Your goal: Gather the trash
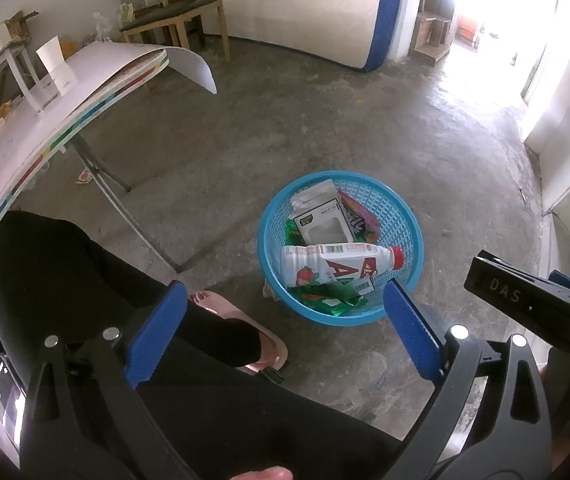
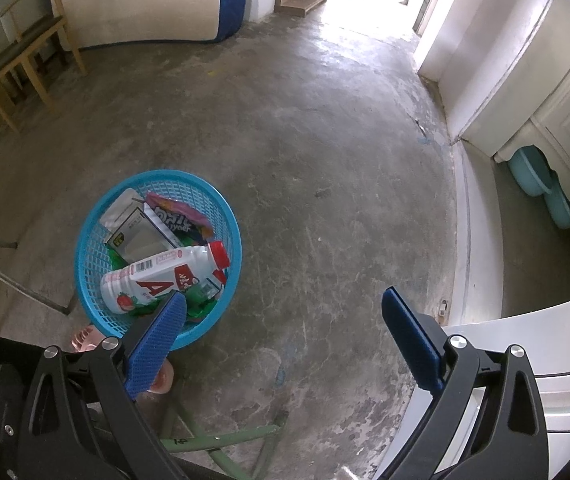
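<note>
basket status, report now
Left hand-held gripper open, empty. Right hand-held gripper open, empty. Basket on floor, bottle on top. Nothing blocking.

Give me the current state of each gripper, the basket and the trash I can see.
left gripper: open, empty
right gripper: open, empty
blue basket: upright on floor, holding trash
white bottle: capped, lying on its side atop the pile
paper cup: upright on table

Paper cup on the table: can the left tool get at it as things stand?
Probably yes. The paper cup stands upright on the white table with nothing covering it, and the left tool is open and empty. It points down toward the blue basket, though, so it must swing left first.
</note>
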A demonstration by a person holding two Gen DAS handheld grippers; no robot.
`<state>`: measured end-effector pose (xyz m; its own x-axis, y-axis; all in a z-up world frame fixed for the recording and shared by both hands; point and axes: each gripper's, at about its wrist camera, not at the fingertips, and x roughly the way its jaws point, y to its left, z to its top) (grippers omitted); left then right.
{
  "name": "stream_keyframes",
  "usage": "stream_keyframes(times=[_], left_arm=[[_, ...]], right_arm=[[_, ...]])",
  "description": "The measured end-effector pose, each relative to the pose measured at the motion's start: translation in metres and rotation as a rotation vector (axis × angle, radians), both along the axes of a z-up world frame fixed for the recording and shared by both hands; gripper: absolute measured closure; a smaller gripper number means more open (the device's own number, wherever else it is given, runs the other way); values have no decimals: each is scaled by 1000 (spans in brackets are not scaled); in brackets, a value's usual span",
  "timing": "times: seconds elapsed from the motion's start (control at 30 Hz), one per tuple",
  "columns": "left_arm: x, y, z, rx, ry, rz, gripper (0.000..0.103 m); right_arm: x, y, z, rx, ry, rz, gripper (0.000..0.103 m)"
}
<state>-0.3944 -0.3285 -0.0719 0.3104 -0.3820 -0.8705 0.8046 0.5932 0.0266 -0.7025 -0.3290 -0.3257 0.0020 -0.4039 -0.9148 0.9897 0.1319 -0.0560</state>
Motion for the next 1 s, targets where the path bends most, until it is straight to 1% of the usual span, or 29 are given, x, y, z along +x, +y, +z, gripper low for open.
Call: stream_keyframes(times=[1.0], left_arm=[[1,-1,-1,-2,-1,0,8]], right_arm=[[-3,2,-3,8,-2,-7,8]])
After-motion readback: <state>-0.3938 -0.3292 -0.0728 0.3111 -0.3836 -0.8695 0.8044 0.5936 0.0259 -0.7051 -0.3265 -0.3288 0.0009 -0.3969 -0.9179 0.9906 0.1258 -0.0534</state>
